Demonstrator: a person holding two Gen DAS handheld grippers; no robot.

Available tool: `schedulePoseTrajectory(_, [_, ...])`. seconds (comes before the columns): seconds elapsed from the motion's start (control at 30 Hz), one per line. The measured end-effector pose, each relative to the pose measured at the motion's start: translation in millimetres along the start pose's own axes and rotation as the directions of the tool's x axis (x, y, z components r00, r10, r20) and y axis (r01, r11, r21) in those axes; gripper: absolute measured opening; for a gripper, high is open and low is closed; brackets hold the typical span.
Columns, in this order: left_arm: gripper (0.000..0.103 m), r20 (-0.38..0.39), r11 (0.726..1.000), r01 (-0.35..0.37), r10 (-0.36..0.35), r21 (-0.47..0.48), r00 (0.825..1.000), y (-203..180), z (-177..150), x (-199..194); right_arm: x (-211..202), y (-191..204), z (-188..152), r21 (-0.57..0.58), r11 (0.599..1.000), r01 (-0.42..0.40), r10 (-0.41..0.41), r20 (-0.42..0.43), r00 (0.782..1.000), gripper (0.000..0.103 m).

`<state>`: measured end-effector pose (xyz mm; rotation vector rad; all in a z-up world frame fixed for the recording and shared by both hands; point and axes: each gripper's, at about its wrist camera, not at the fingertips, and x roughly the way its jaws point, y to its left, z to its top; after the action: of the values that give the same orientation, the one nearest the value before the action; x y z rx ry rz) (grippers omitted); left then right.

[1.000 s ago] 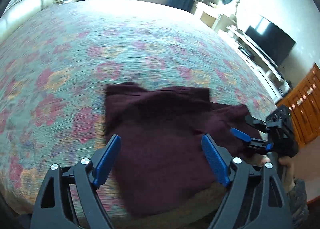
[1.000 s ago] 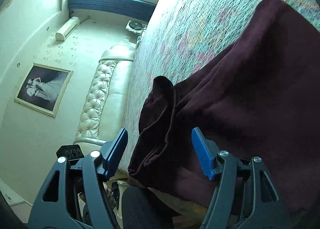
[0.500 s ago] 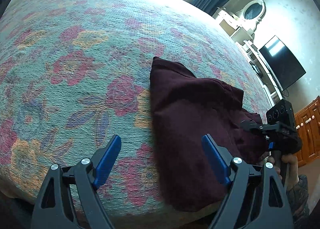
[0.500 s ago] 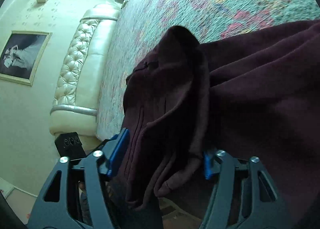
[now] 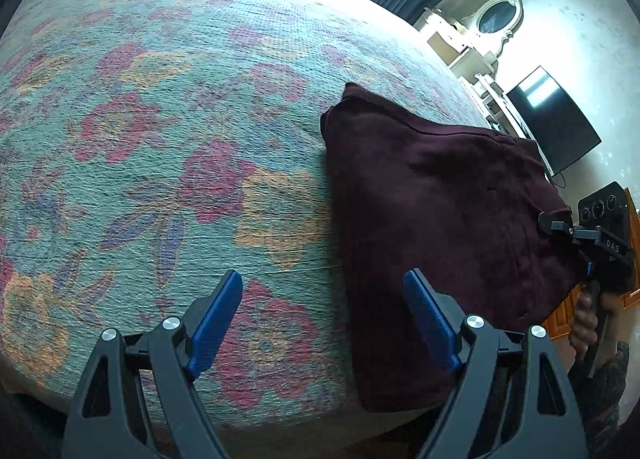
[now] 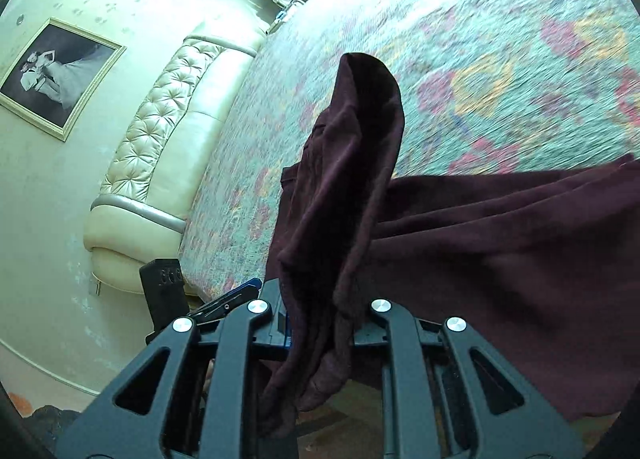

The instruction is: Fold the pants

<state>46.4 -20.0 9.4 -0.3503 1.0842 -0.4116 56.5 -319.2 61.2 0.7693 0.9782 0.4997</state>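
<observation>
Dark maroon pants (image 5: 432, 227) lie folded on the floral bedspread (image 5: 168, 147) near the bed's front right edge. My left gripper (image 5: 324, 315) is open and empty, hovering over the bedspread just left of the pants' near edge. My right gripper (image 6: 320, 319) is shut on a bunched edge of the pants (image 6: 344, 187), which rises in a fold in front of its camera. The right gripper also shows in the left wrist view (image 5: 576, 235) at the pants' right side, off the bed's edge.
A cream tufted headboard (image 6: 160, 163) and a framed photo (image 6: 56, 75) lie to the left in the right wrist view. A TV (image 5: 556, 119), a white dresser with an oval mirror (image 5: 496, 19) and a wooden cabinet (image 5: 632, 295) stand at the right.
My right gripper has closed on the bunched edge of the pants. My left gripper has moved left off the pants and stays open.
</observation>
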Motion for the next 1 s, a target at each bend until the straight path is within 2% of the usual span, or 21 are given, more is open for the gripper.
schedulePoseTrajectory(0.27, [0.082, -0.036, 0.998, 0.006, -0.004, 0.068, 0.999, -29.6, -0.4, 15.6, -63.3, -46.2, -0.6, 0.056, 0.996, 0.072, -0.076, 0.074, 0.994, 0.017])
schedulePoseTrajectory(0.57, [0.082, -0.081, 0.995, 0.015, -0.008, 0.094, 0.997, -51.8, 1.3, 35.6, -60.7, -120.1, -15.1, 0.176, 0.984, 0.031, -0.04, 0.048, 0.998, 0.017])
schedulePoseTrajectory(0.8, [0.082, -0.124, 0.995, 0.044, -0.032, 0.089, 0.992, -59.2, -1.4, 51.0, -58.8, -154.0, -24.4, 0.234, 0.972, -0.008, -0.005, 0.053, 0.999, 0.019])
schedulePoseTrajectory(0.87, [0.082, -0.138, 0.996, 0.054, -0.043, 0.077, 0.989, -60.2, -3.1, 54.2, -67.6, -162.0, -25.5, 0.26, 0.966, -0.008, -0.015, 0.084, 0.996, 0.022])
schedulePoseTrajectory(0.9, [0.082, -0.145, 0.996, 0.06, -0.049, 0.072, 0.988, -60.2, -4.0, 55.8, -75.5, -167.6, -27.1, 0.277, 0.961, -0.014, -0.017, 0.109, 0.994, 0.023])
schedulePoseTrajectory(0.97, [0.082, -0.152, 0.996, 0.066, -0.056, 0.063, 0.987, -59.3, -5.2, 57.3, -91.8, -176.4, -29.6, 0.308, 0.951, -0.042, -0.004, 0.149, 0.989, 0.035])
schedulePoseTrajectory(1.0, [0.082, -0.155, 0.996, 0.069, -0.059, 0.056, 0.986, -58.0, -5.3, 57.9, -101.6, -180.1, -31.7, 0.318, 0.947, -0.032, -0.022, 0.164, 0.986, 0.055])
